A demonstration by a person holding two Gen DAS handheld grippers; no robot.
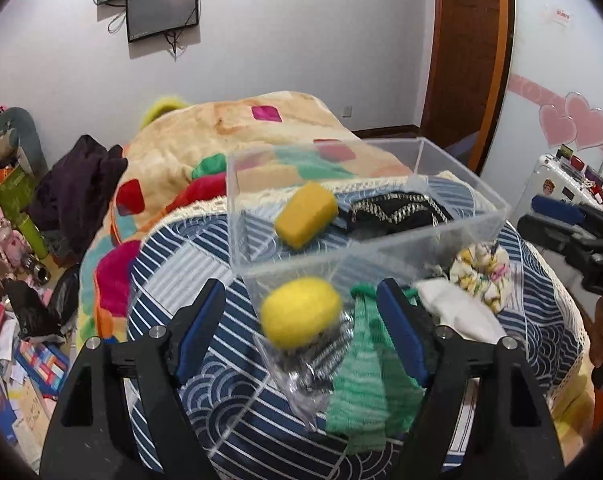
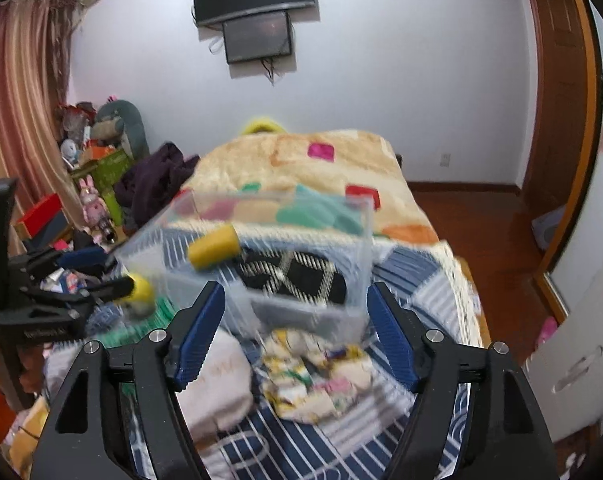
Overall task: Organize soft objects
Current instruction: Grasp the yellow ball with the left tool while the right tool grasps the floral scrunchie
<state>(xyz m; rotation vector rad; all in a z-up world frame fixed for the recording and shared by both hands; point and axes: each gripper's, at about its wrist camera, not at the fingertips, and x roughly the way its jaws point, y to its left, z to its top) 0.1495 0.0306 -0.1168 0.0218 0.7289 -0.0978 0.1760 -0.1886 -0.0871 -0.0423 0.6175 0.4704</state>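
Observation:
A clear plastic box stands on the blue patterned bed cover and holds a yellow sponge and a black-and-white cloth. My left gripper is open; a yellow fuzzy ball lies between its fingers beside a green knit cloth. A white cloth and a floral scrunchie lie to the right. My right gripper is open above the scrunchie, with the white cloth at its left and the box ahead. That view is blurred.
A beige blanket with coloured squares covers the far bed. Dark clothes and clutter lie on the floor left. A white suitcase stands right. A wooden door and wall screens are behind.

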